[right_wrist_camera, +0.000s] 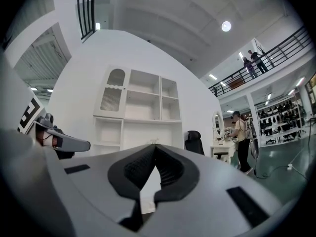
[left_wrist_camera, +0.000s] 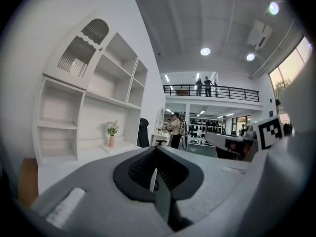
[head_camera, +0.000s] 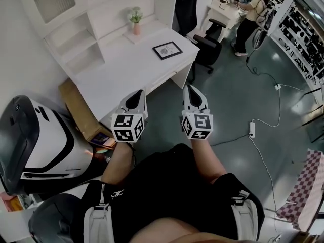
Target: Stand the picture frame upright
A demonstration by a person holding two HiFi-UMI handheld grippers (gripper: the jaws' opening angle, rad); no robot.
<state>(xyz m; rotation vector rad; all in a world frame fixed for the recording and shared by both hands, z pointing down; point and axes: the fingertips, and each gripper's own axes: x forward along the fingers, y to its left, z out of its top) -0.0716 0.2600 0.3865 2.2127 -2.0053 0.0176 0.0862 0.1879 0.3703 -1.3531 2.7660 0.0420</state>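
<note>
A black picture frame (head_camera: pixel 167 50) lies flat on the white desk (head_camera: pixel 126 70), near its right end. Neither gripper view shows the frame. Both grippers hover over the floor in front of the desk, side by side and pointing at it. My left gripper (head_camera: pixel 138 93) is shut with nothing between its pads, and its jaws (left_wrist_camera: pixel 155 151) meet in its own view. My right gripper (head_camera: pixel 191 88) is also shut and empty, its jaws (right_wrist_camera: pixel 155 147) touching at the tips. The frame lies well beyond both of them.
A small potted plant (head_camera: pixel 135 19) stands at the back of the desk, under a white shelf unit (right_wrist_camera: pixel 143 112). A black office chair (head_camera: pixel 197 22) sits right of the desk. A cardboard box (head_camera: pixel 81 110) and a white machine (head_camera: pixel 35 140) lie left. Cables and a power strip (head_camera: pixel 251 129) cross the floor. A person (head_camera: pixel 250 14) stands far off.
</note>
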